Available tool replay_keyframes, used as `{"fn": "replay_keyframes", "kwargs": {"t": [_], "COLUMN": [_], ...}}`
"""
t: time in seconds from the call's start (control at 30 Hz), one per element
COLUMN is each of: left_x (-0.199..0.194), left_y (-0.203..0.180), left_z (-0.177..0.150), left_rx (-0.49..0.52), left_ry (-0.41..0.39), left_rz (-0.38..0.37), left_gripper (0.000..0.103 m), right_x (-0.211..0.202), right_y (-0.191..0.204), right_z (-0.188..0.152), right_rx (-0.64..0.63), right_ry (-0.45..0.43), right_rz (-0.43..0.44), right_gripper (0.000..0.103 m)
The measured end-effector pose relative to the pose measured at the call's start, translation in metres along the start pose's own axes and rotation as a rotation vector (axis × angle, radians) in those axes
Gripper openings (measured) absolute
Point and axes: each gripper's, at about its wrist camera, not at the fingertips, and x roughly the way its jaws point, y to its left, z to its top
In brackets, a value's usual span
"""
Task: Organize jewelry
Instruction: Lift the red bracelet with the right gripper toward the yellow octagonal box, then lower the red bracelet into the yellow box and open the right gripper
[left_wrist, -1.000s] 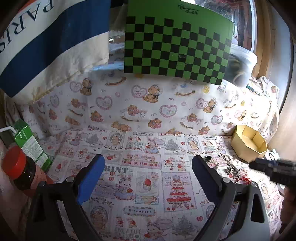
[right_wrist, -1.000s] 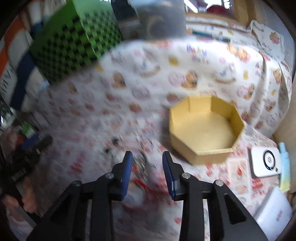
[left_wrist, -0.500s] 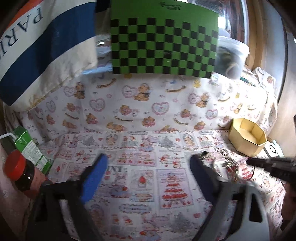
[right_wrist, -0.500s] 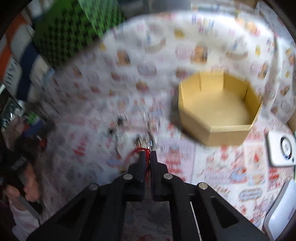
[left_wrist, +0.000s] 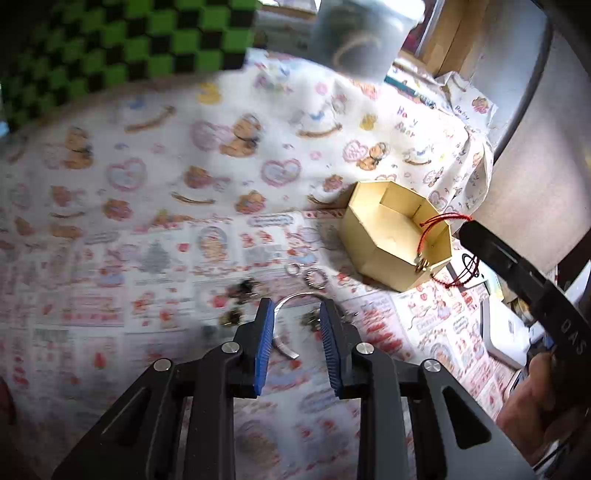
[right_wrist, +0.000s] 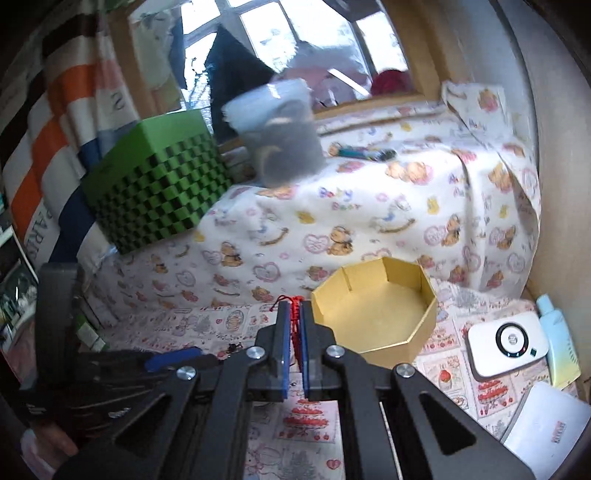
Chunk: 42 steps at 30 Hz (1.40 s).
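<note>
A yellow octagonal box (left_wrist: 395, 240) (right_wrist: 376, 314) stands empty on the patterned cloth. My right gripper (right_wrist: 294, 310) is shut on a red cord bracelet (right_wrist: 294, 306) and holds it in the air just left of the box; in the left wrist view the cord (left_wrist: 430, 236) dangles with small metal charms over the box's near rim. My left gripper (left_wrist: 295, 314) is open above a pile of loose jewelry: a silver bangle (left_wrist: 284, 321), small rings (left_wrist: 314, 277) and dark pieces (left_wrist: 243, 288).
A green checkered box (right_wrist: 155, 188) and a plastic tub (right_wrist: 280, 129) stand at the back. A white device (right_wrist: 506, 343) and a white case (right_wrist: 546, 428) lie right of the yellow box.
My right gripper closed on the red cord bracelet and lifted it from the pile up to beside the yellow box. My left gripper moved right to the jewelry pile and narrowed its opening.
</note>
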Motion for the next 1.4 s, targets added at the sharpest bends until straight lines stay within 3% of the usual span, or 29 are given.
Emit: {"fn": "replay_keyframes", "kwargs": {"t": [0.17,0.4,0.47,0.5,0.73,0.83,1.03,1.2,1.4], "left_x": [0.014,0.036,0.040,0.041,0.003,-0.012,-0.039,-0.059,-0.042], "left_y": [-0.015,-0.019,-0.017,-0.017,-0.008,-0.005,-0.001,-0.010,-0.047], "left_z": [0.002,0.003,0.003,0.003,-0.004,-0.005,-0.001,0.013,0.050], "left_rx": [0.012,0.010,-0.002,-0.006,0.017,0.023,0.017,0.030,0.075], "left_ry": [0.034,0.090,0.087,0.088,0.011,0.015,-0.035,-0.092,-0.093], "left_rz": [-0.003,0.042,0.030,0.027,0.041,0.003,0.001,-0.088,-0.150], "left_gripper": [0.025,0.024,0.008,0.005,0.005,0.005,0.005,0.005,0.005], "right_x": [0.010,0.002,0.000,-0.001,-0.010,-0.015,-0.029,-0.037,-0.016], "right_y": [-0.010,-0.012,-0.011,-0.010,-0.008,-0.008,-0.012,-0.024,-0.042], "right_z": [0.003,0.005,0.005,0.005,0.007,0.007,0.011,0.017,0.021], "right_rx": [0.025,0.023,0.019,0.020,0.013,0.014,0.023,0.062,0.114], "right_ry": [0.020,-0.009,-0.018,-0.020,-0.056,-0.073,-0.133,-0.178,-0.125], "right_rz": [-0.011,0.037,0.039,0.044,0.070,0.090,0.103,0.112,0.066], "right_gripper": [0.004,0.004,0.004,0.004,0.004,0.004,0.004,0.004,0.004]}}
